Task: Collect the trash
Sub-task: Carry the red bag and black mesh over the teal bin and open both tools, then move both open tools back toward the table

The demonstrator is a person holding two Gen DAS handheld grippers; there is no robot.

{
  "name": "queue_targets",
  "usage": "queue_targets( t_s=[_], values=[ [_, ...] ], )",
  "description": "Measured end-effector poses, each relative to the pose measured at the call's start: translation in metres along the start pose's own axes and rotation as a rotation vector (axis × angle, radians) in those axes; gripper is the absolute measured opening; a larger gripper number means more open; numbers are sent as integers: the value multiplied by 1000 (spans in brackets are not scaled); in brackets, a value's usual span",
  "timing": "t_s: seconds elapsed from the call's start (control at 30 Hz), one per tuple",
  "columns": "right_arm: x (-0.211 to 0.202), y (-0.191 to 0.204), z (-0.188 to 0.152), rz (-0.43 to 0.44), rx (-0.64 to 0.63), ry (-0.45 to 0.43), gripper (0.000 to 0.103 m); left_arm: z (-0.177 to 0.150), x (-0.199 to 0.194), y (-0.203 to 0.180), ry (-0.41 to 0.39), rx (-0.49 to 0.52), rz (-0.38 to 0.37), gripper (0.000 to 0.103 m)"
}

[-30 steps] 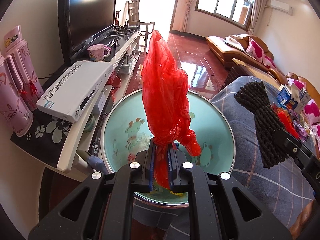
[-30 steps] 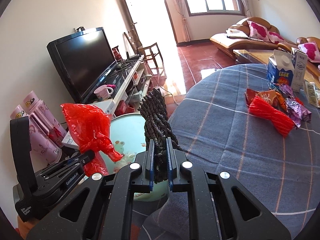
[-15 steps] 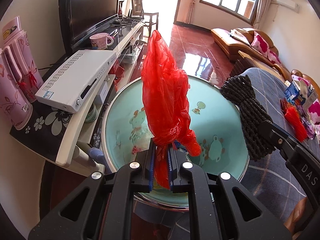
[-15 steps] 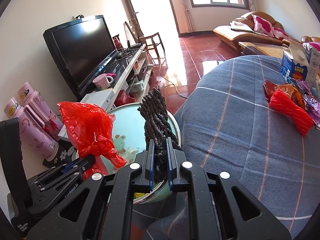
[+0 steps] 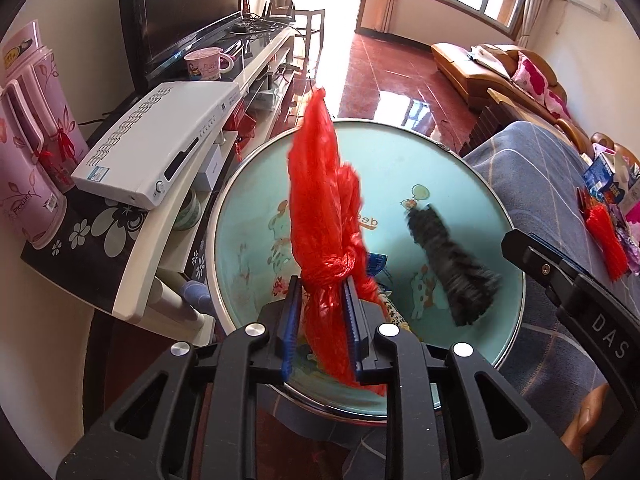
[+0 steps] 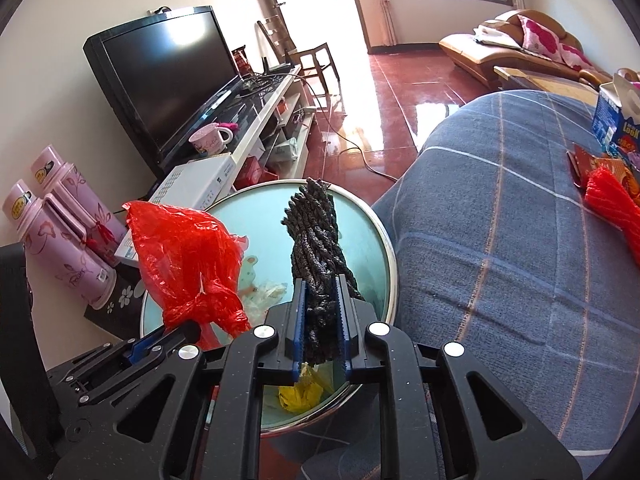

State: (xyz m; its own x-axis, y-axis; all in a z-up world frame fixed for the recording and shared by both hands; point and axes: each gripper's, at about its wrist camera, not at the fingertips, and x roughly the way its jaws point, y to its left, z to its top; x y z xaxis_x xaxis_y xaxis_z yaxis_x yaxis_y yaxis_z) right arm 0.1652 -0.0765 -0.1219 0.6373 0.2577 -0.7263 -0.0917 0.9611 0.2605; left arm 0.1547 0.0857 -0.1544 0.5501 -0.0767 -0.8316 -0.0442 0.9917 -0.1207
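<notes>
Two tongs are over the round basin, which sits low beside the desk. Your left tongs point forward and slightly down over its near rim. Your right tongs are alongside, nearer the desk edge, aimed the same way.

The left tongs are parted a little. The red plastic bag stands upright between the blue pads, with a slim gap showing at its left side, so the pads are not pressed tight on it. The bag is thin, crinkled and glossy, knotted just above the pads and tapering to a point at the top.

The right tongs are also narrowly apart. In the right wrist view the black rope bundle, a coarse twisted hank of matte cord, stands between the pads. In the left wrist view the same bundle is a blur over the basin's inside, clear of your right finger.

The basin is smooth pale teal enamel with cartoon prints and a shiny metal rim. A crumpled yellow wrapper lies in it. The desk wears a blue checked cloth, soft and slightly rumpled.
</notes>
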Motion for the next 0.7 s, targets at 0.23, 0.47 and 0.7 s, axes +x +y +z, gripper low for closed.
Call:
queue_targets(
  t_s=[0.23, 0.47, 0.7],
  values=[
    [-16, -8, 0, 6, 18, -36, 20, 1, -10, -3, -44, 19, 57, 60],
    [-47, -27, -9, -58, 41, -128, 54, 4, -27, -9, -110, 29, 88, 83],
    [-66, -47, -15, -102, 73, -156, 65, 1, -36, -21, -126, 53, 67, 89]
  ],
)
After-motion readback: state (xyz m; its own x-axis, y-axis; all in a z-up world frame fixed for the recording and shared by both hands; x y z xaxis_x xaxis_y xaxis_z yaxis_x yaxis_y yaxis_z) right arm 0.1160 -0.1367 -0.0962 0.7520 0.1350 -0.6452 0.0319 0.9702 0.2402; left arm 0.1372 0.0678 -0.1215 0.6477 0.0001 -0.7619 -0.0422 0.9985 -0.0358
